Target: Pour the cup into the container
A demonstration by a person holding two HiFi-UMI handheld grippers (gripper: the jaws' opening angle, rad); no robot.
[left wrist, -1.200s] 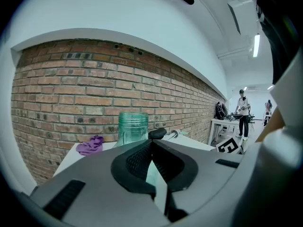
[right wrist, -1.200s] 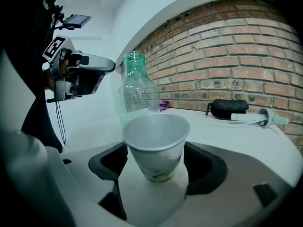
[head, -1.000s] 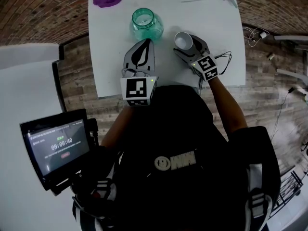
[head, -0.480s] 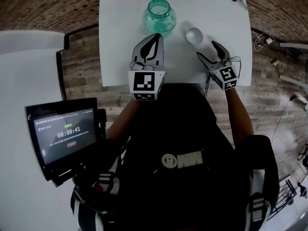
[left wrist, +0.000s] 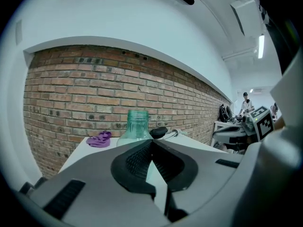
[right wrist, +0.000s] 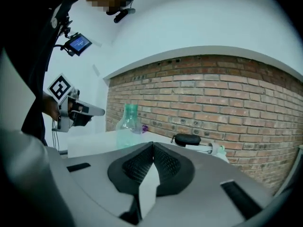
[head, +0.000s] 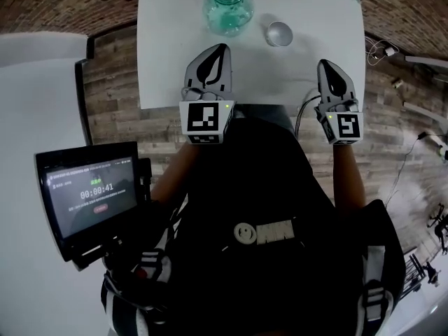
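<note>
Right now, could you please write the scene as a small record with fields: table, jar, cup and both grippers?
table: white, on a wood-pattern floor
jar: green glass, upright, no lid, on the table's far part
cup: upright on the table, right of the jar, apart from it, not held
left gripper: shut, empty, over the table, pointing toward the jar
right gripper: shut, jaws have just been closing, nothing between them, apart from the cup

Even indoor light; strong fisheye edges; head view dim below.
</note>
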